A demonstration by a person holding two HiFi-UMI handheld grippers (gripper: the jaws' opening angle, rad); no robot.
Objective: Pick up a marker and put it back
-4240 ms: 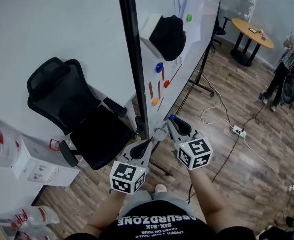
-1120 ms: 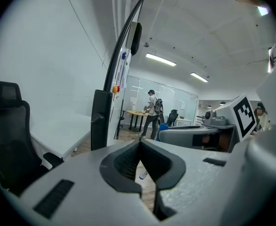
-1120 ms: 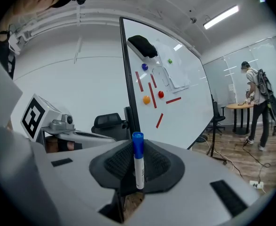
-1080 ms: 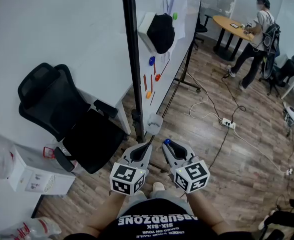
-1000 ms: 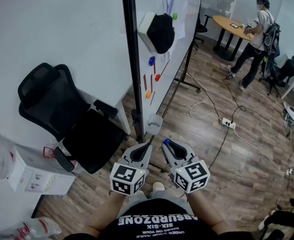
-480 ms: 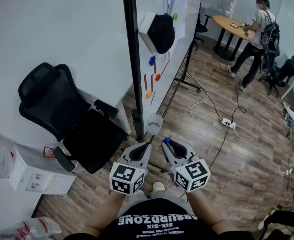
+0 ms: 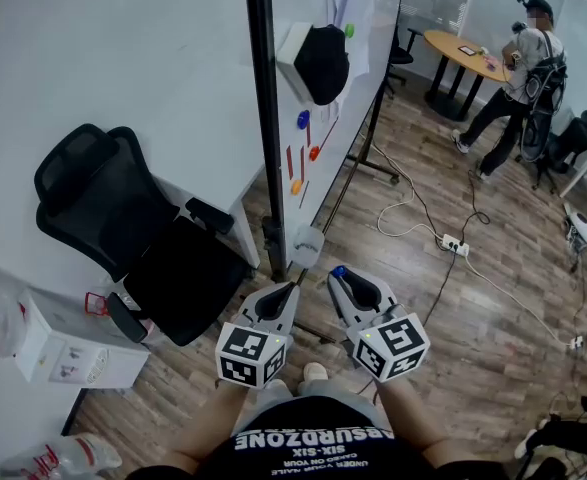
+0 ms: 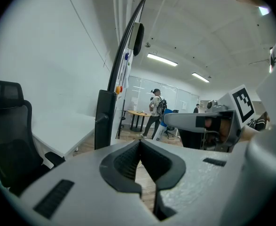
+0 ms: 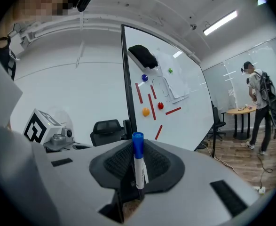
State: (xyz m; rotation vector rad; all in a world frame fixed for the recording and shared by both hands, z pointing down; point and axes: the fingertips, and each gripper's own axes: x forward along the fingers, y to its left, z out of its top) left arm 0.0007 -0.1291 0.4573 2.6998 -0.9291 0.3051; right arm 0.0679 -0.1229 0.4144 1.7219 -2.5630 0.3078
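Observation:
A white marker with a blue cap (image 9: 138,166) stands upright between the pads of my right gripper (image 9: 135,154), which is shut on it. In the head view the cap (image 7: 339,271) pokes out of that gripper (image 7: 343,280), held low in front of the whiteboard (image 7: 338,98). My left gripper (image 7: 283,293) hangs beside it. Its jaws (image 8: 138,147) are shut with nothing between them. On the board are red marker strips (image 7: 289,163), coloured magnets (image 7: 303,120) and a black eraser (image 7: 323,63).
A black office chair (image 7: 123,218) stands left of the board's dark post (image 7: 265,118). Cables and a power strip (image 7: 456,248) lie on the wooden floor to the right. A person (image 7: 521,73) stands by a round table (image 7: 468,53) at the back right. White boxes (image 7: 63,343) sit lower left.
The person at the back has stepped to the right. My right gripper with the marker has shifted only slightly; the left has stayed still.

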